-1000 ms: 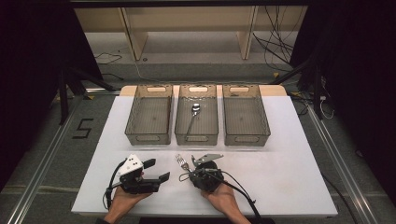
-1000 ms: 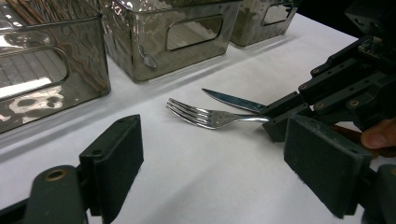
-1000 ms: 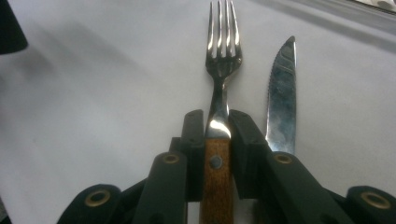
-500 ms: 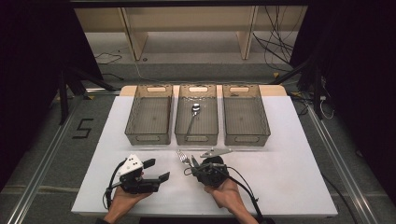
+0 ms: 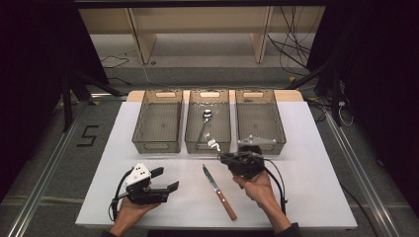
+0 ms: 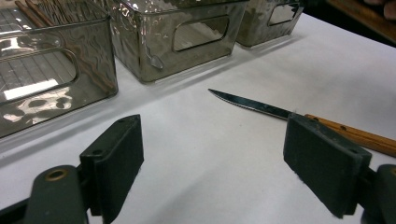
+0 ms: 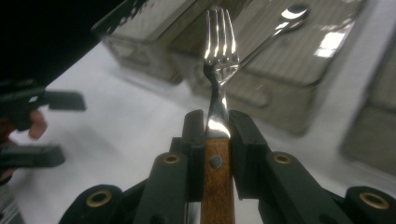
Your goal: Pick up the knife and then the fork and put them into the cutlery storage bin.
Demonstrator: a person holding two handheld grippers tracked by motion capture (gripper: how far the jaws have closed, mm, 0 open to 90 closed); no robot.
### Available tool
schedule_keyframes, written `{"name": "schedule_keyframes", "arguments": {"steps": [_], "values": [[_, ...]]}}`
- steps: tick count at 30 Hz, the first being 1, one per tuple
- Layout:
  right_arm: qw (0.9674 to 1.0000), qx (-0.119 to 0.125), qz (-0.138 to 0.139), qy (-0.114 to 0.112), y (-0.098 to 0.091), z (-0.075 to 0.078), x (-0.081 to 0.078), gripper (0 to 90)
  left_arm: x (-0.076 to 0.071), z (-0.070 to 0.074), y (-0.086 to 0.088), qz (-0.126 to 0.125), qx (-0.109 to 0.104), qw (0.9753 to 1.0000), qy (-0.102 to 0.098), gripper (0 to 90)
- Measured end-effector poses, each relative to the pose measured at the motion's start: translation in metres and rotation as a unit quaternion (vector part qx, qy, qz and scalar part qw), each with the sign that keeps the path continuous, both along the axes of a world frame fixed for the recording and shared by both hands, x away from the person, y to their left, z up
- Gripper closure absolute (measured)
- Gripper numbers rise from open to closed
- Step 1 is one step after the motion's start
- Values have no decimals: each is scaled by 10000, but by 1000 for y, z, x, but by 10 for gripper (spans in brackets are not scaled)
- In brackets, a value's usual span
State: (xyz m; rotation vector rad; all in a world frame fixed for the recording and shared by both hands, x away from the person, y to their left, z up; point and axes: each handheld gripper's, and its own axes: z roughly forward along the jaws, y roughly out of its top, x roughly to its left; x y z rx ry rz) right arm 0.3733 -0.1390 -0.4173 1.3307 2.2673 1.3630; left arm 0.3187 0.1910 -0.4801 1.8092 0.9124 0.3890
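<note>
The right hand (image 5: 257, 190) comes in from the near edge of the worktop (image 5: 316, 197) with the forearm angled inward, and it carries the right gripper (image 5: 223, 157) raised above the surface, just in front of the middle bin (image 5: 193, 140). This gripper points toward the bins. Its jaws stand narrow and are closed on the wooden handle of a fork (image 7: 219, 60); the pads press the handle from both sides. The tines of the fork stick out ahead of the jaws, upright in the right gripper view, and beyond them lies a spoon (image 7: 280, 25) inside the middle bin.

The left hand (image 5: 129, 215) rests low at the near edge, with the left gripper (image 5: 165, 180) lying close to the worktop and pointing sideways toward the other gripper. Its jaws stand wide apart and hold nothing; only bare worktop is between them. Ahead of the left gripper, a little past its far jaw, a knife (image 6: 261, 107) with a wooden handle lies flat on the worktop, its blade tip pointing toward the bins. The knife lies between the two grippers, and neither of them touches it.
</note>
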Motion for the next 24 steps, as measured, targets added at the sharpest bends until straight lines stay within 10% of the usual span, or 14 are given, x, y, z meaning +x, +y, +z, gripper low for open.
{"name": "schedule_keyframes", "arguments": {"steps": [24], "values": [[9914, -322, -1266, -20, -75, 24, 77, 776, 2, 0, 2, 26, -169, 9999, -8, 199]]}}
